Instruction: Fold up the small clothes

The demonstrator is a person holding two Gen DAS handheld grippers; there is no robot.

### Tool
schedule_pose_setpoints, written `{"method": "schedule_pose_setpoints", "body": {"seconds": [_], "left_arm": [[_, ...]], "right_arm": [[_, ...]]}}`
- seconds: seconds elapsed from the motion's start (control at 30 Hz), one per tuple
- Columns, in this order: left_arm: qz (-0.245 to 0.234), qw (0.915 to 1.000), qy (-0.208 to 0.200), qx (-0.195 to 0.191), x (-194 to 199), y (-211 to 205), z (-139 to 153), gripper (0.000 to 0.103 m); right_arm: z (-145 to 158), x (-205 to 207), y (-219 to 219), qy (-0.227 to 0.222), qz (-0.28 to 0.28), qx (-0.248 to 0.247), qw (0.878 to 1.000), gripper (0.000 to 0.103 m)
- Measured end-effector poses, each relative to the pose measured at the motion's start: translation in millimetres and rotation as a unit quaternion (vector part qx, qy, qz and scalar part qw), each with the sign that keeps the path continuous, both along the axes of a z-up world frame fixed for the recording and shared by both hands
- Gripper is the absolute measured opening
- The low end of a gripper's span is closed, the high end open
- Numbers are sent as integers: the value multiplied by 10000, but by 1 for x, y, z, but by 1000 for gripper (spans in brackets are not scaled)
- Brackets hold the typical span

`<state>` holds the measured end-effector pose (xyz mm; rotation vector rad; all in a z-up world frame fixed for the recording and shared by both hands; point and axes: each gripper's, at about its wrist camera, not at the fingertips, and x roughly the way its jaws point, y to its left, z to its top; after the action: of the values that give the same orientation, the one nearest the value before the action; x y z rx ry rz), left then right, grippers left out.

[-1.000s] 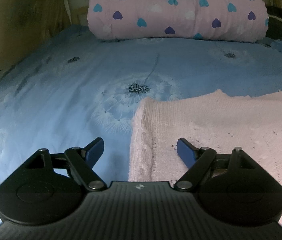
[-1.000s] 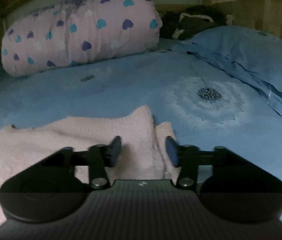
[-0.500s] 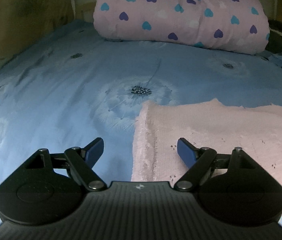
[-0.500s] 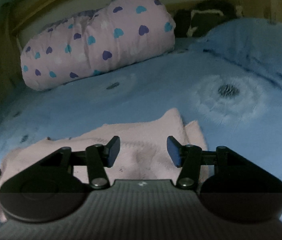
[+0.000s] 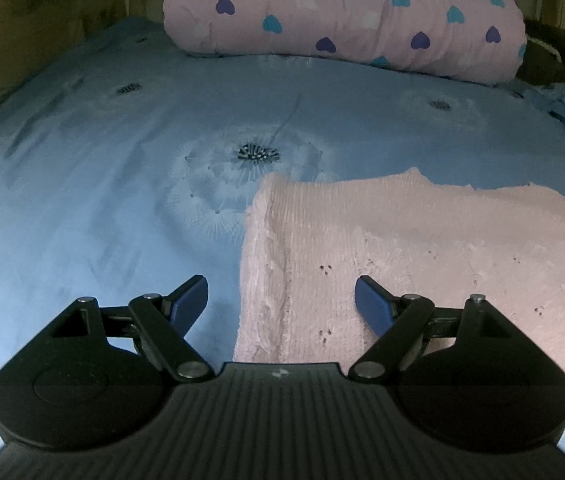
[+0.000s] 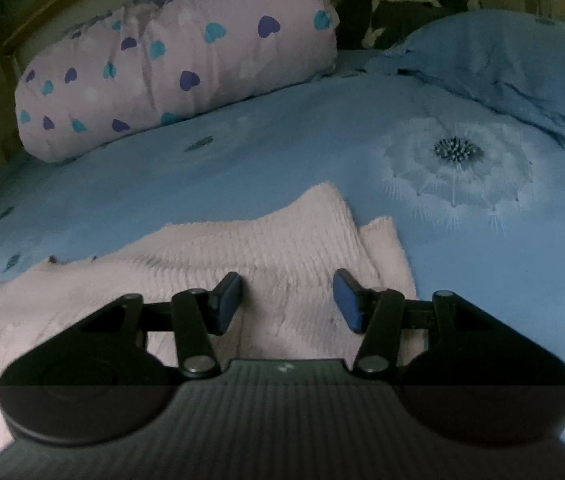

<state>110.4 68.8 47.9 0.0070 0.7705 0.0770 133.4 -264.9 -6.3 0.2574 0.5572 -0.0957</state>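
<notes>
Pink knit [image 5: 422, 248] lies flat on the bed [image 5: 122, 160], right end looks doubled over, rest unfolded; left gripper [image 5: 281, 300] and right gripper [image 6: 287, 302] both gaping, empty, above its opposite edges.

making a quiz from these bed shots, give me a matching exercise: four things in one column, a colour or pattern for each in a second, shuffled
Things:
1. knitted garment
2. rolled quilt
3. bed sheet
4. left tongs pads

Descriptions:
A. light blue with dandelion print
B. plain pale pink
C. dark blue
D. pink with hearts

Pairs: 1-B, 2-D, 3-A, 4-C
</notes>
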Motion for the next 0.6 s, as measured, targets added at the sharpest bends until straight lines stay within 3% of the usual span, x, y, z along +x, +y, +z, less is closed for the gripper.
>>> {"method": "schedule_pose_setpoints", "body": {"seconds": [0.27, 0.47, 0.6], "left_arm": [[1, 10000, 75, -11, 0, -1, 3, 84], [-11, 9998, 145, -168, -5, 2, 9, 84], [-82, 9995, 115, -273, -12, 2, 13, 84]], "right_arm": [[-4, -1, -2, -259, -109, 4, 9996, 53], [8, -17, 8, -187, -179, 13, 9997, 65], [20, -36, 15, -188, -204, 12, 9996, 65]]}}
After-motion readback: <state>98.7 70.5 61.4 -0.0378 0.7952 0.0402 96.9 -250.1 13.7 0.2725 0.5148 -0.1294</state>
